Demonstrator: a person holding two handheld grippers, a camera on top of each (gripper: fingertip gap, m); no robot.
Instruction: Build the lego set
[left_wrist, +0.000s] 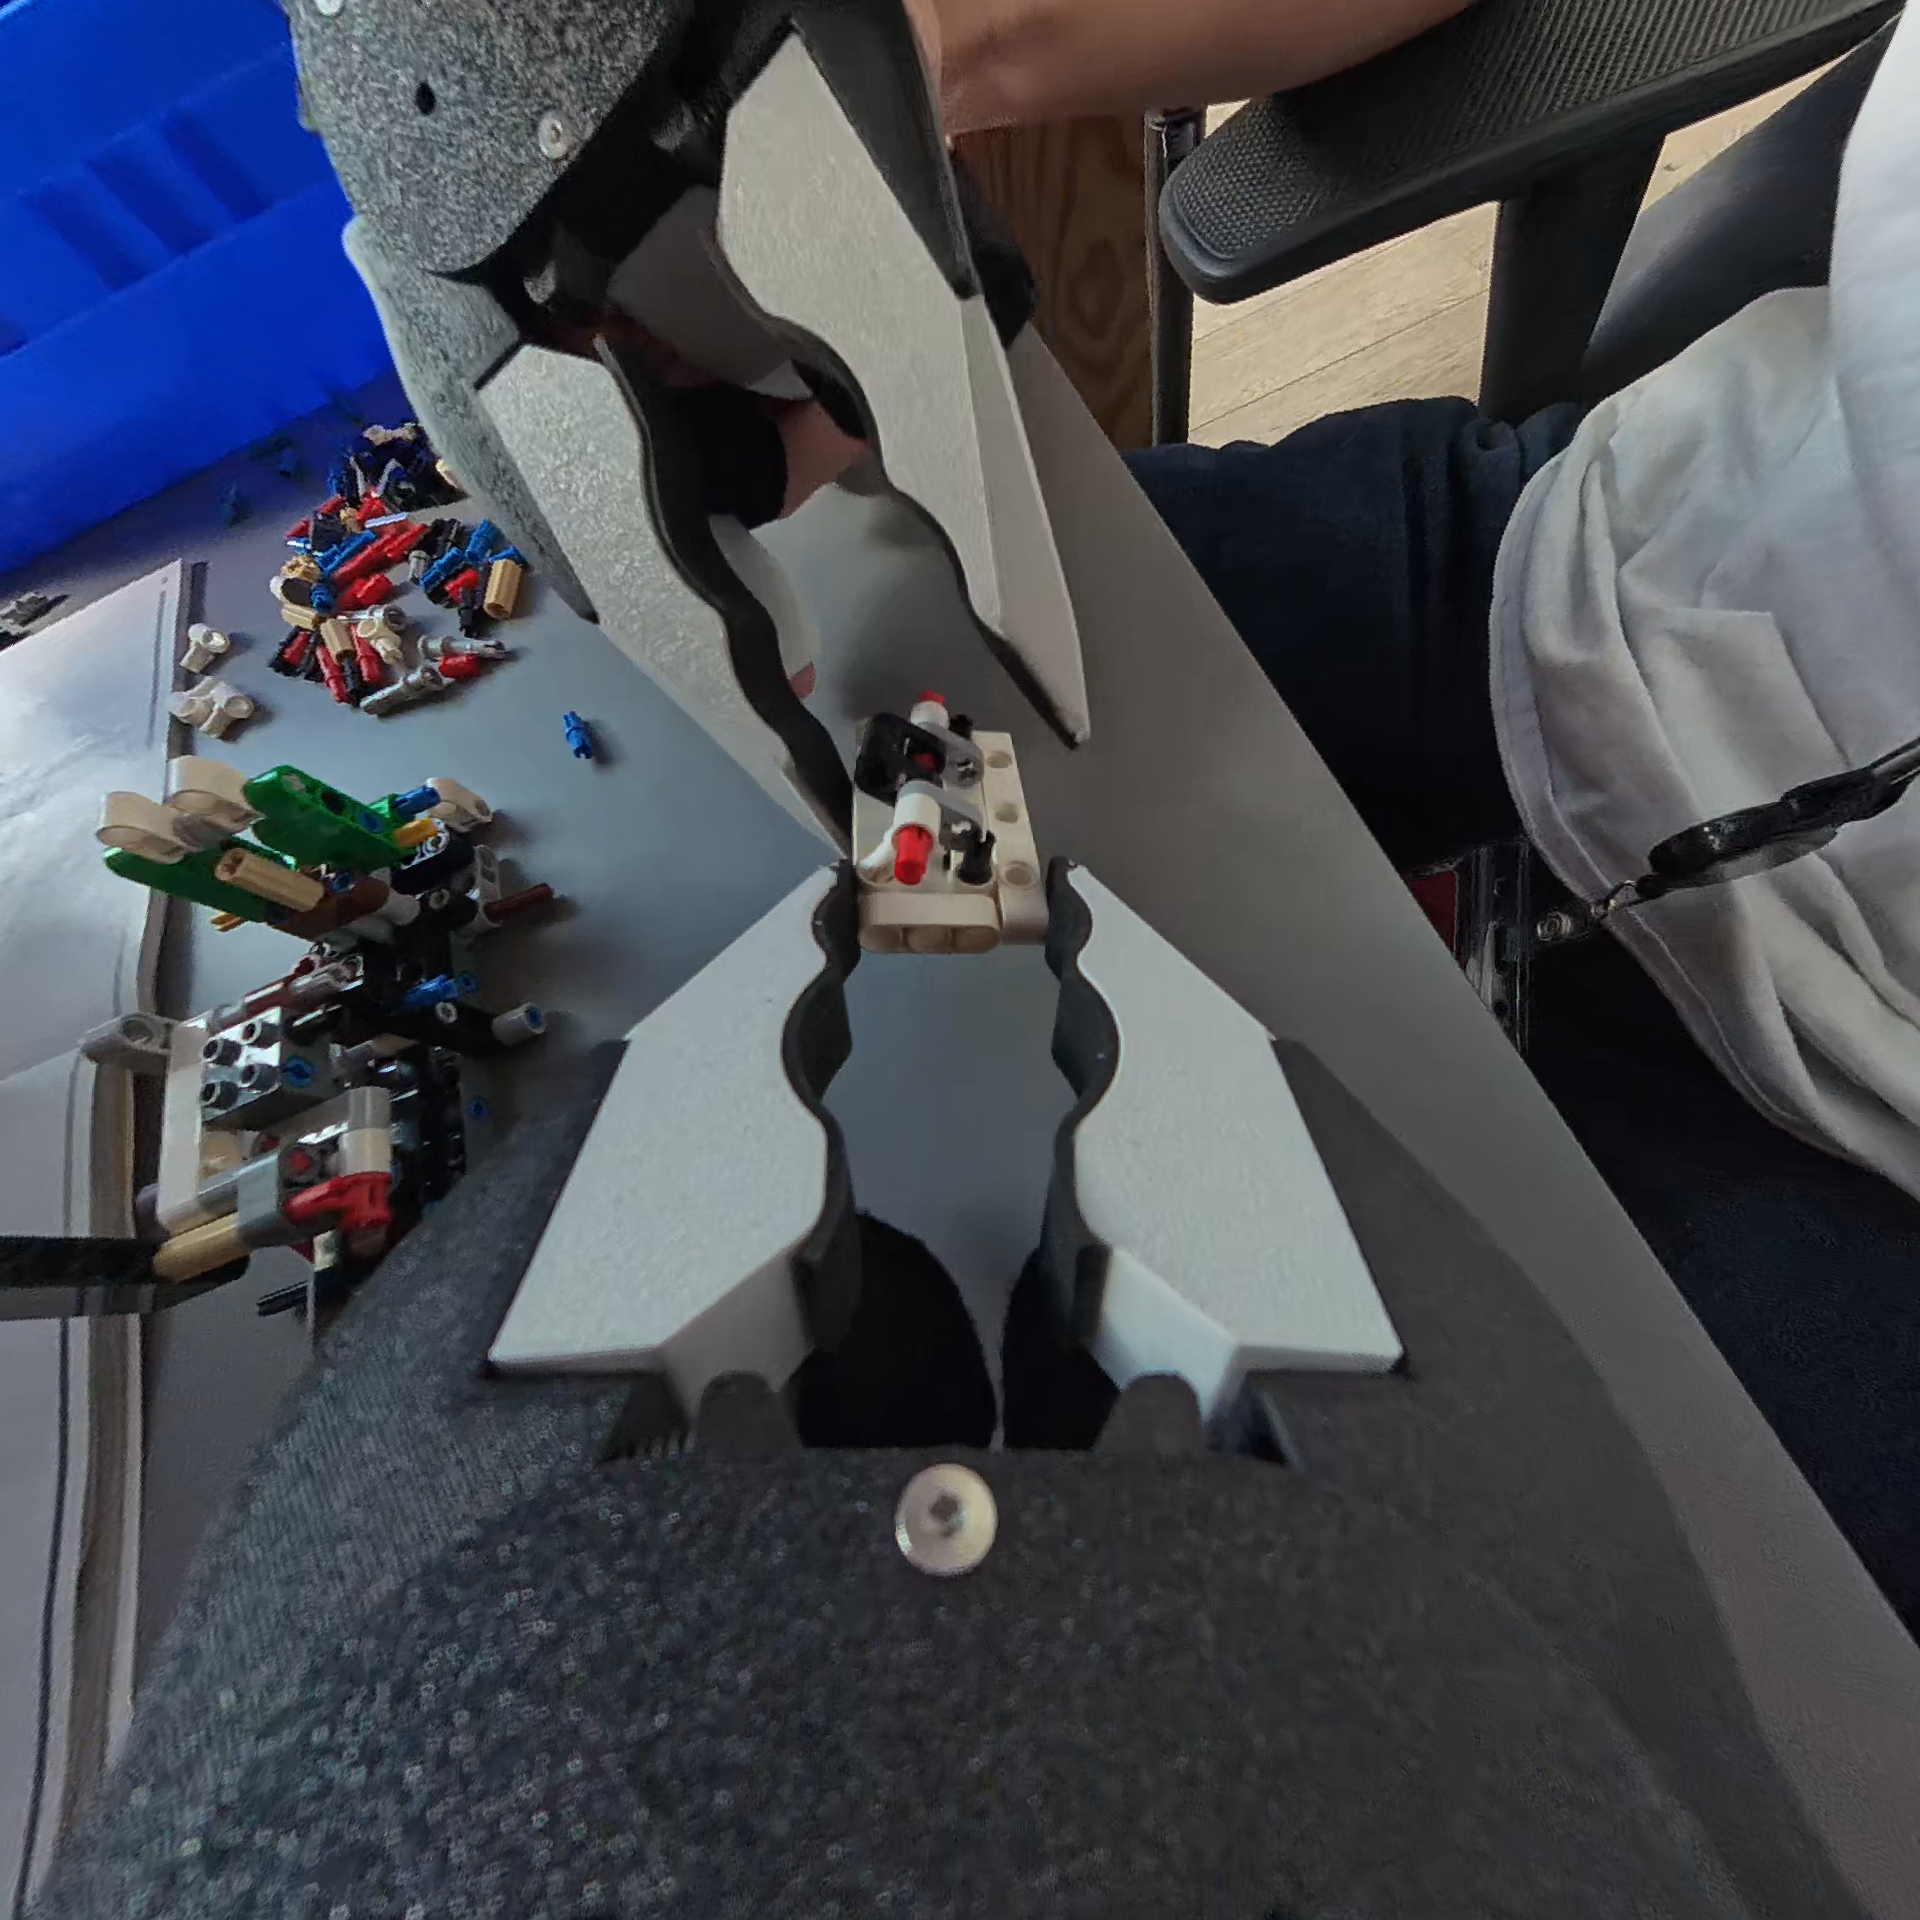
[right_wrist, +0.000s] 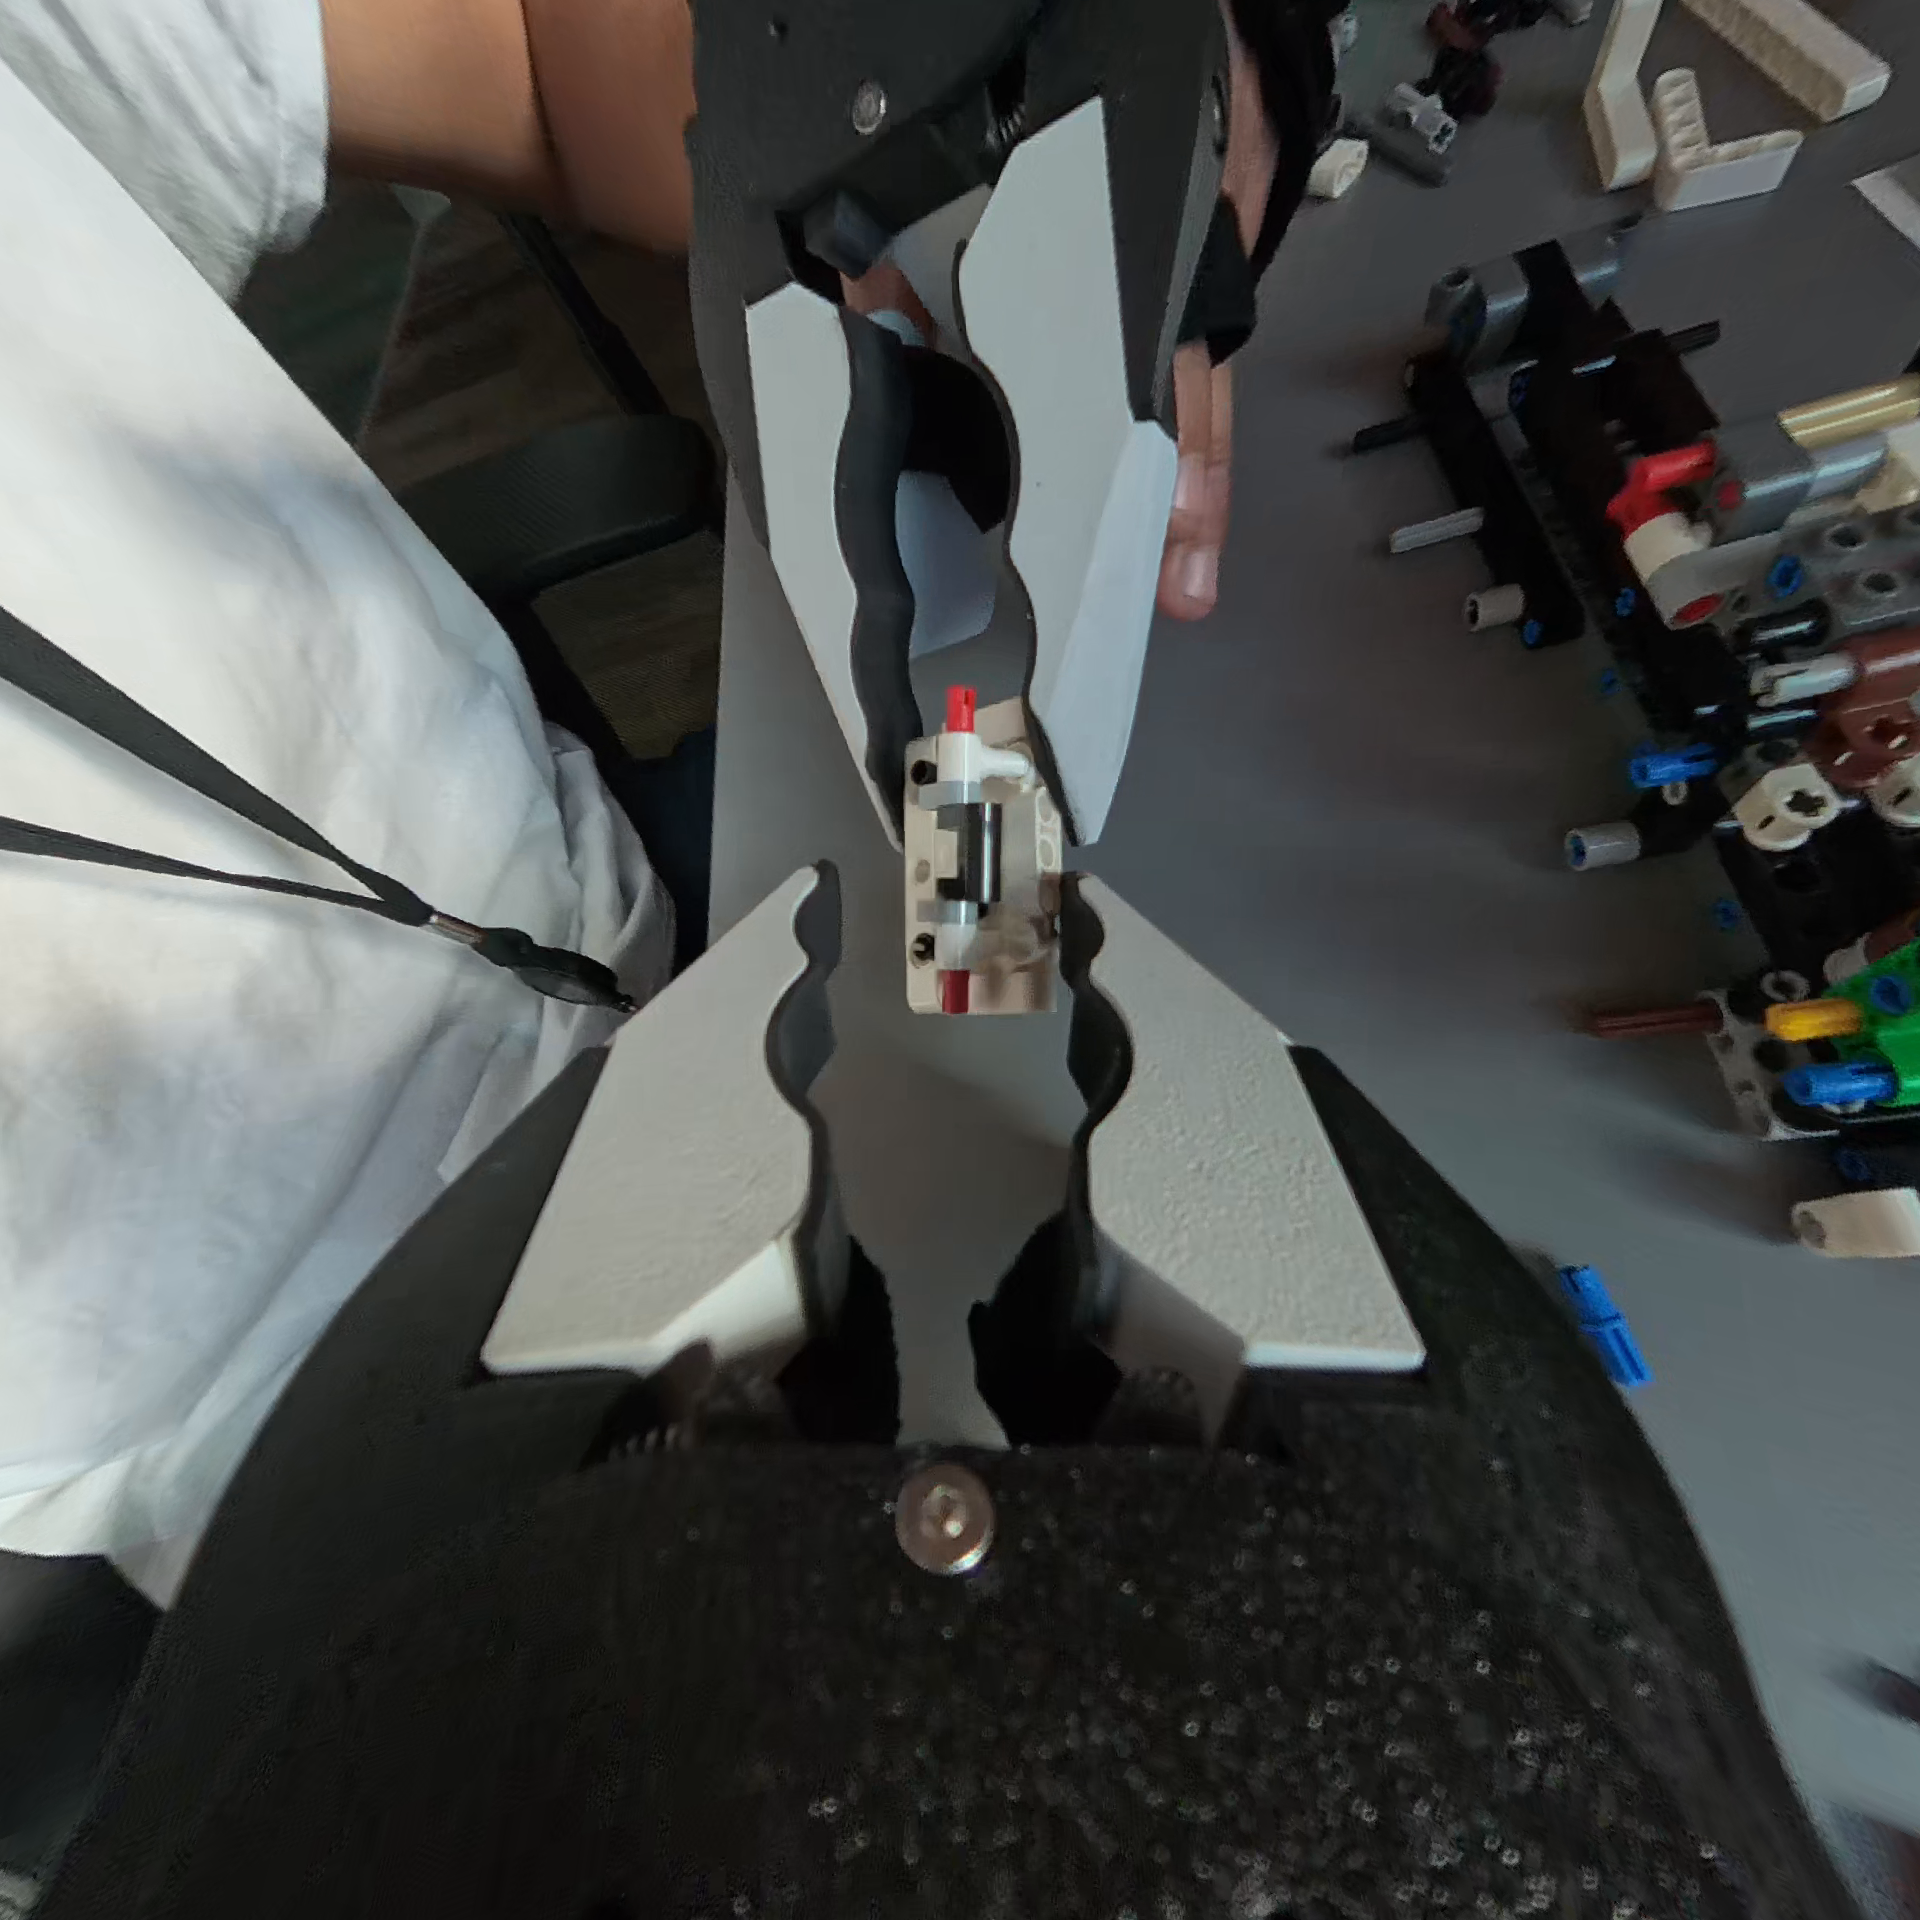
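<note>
A small white beam assembly (left_wrist: 935, 883) carries a red axle, a black piece and grey parts. It is held above the grey table (left_wrist: 644, 831) near its edge. My left gripper (left_wrist: 951, 891) is shut on its near end, with both pads pressed against the white beams. The right wrist view shows the same grip at the assembly's (right_wrist: 982, 883) far end by my left gripper (right_wrist: 977, 821). My right gripper (right_wrist: 951, 888) is open around the assembly. Its right pad (right_wrist: 1081, 935) is at the assembly's side and its left pad (right_wrist: 821, 914) stands clear. In the left wrist view my right gripper (left_wrist: 958, 781) comes in from above.
A pile of small coloured pins (left_wrist: 384, 582), green and white parts (left_wrist: 301, 821) and a larger black-and-grey build (left_wrist: 301, 1122) lie to the left. A blue bin (left_wrist: 156, 260) stands behind them. A person in a white shirt (left_wrist: 1714, 727) sits at the table edge by a chair armrest (left_wrist: 1455, 135). The grippers are tip to tip, or close to it.
</note>
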